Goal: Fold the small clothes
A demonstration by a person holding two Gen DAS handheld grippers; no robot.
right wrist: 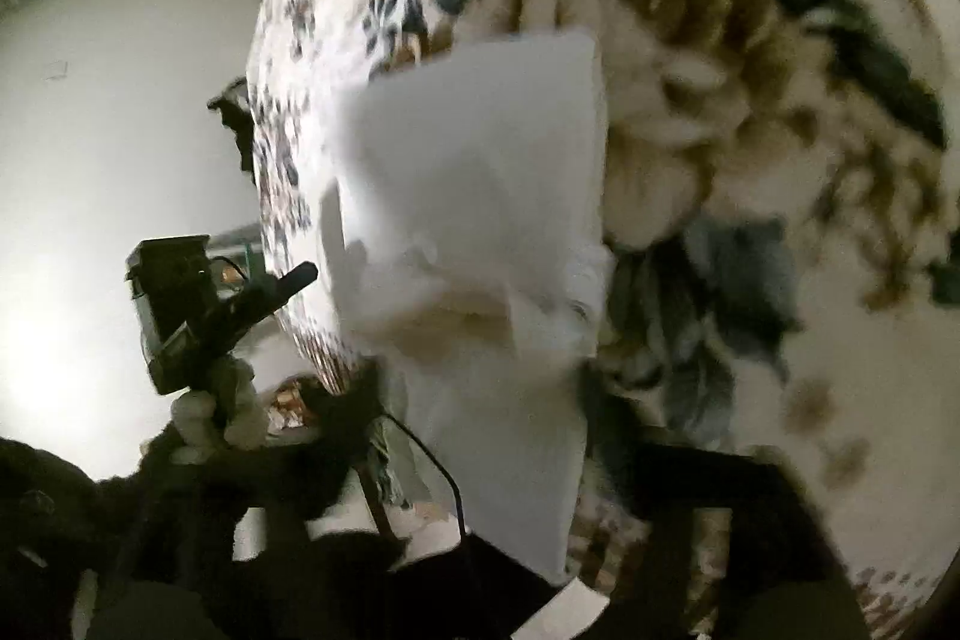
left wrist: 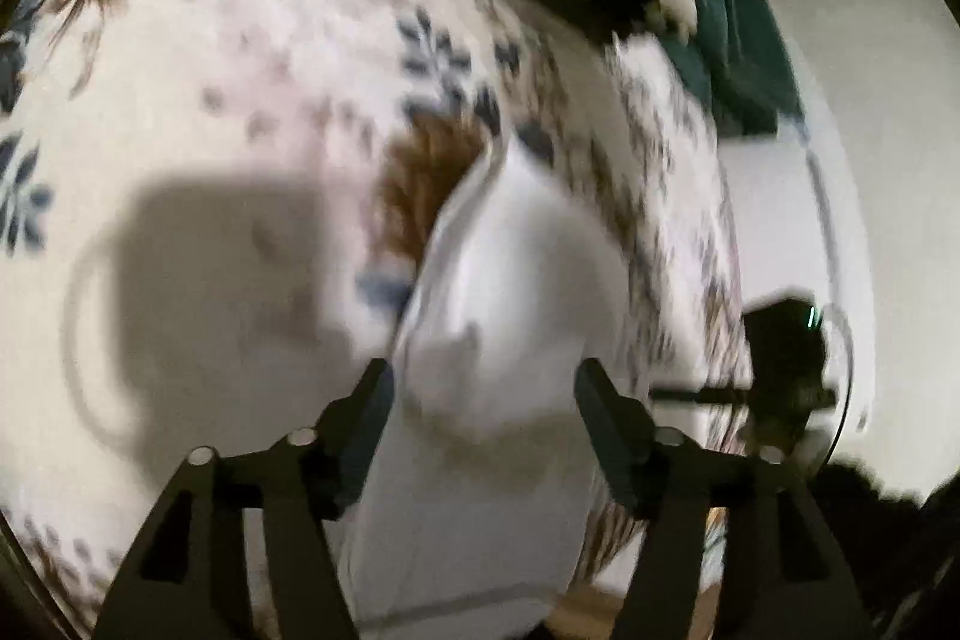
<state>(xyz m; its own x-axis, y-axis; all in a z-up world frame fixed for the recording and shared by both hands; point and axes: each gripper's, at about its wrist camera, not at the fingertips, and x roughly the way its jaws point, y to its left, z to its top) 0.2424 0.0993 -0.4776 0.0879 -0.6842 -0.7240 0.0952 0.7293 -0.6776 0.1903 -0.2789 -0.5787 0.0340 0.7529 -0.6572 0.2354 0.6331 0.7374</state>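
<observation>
Above the floral bedspread (left wrist: 240,70), the left gripper (left wrist: 483,388) gapes empty over the white garment (left wrist: 516,232).

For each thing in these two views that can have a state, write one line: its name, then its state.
white garment: lying on the floral bedspread, partly folded, not gripped.
floral bedspread: spread out under the garment.
left gripper: open, empty, over the garment.
right gripper: fingers lost in dark blur; state unreadable.

The left gripper (left wrist: 483,388) points downward, its jaws standing apart and pressing on nothing. The right gripper's fingers are too dark and blurred to read.
</observation>
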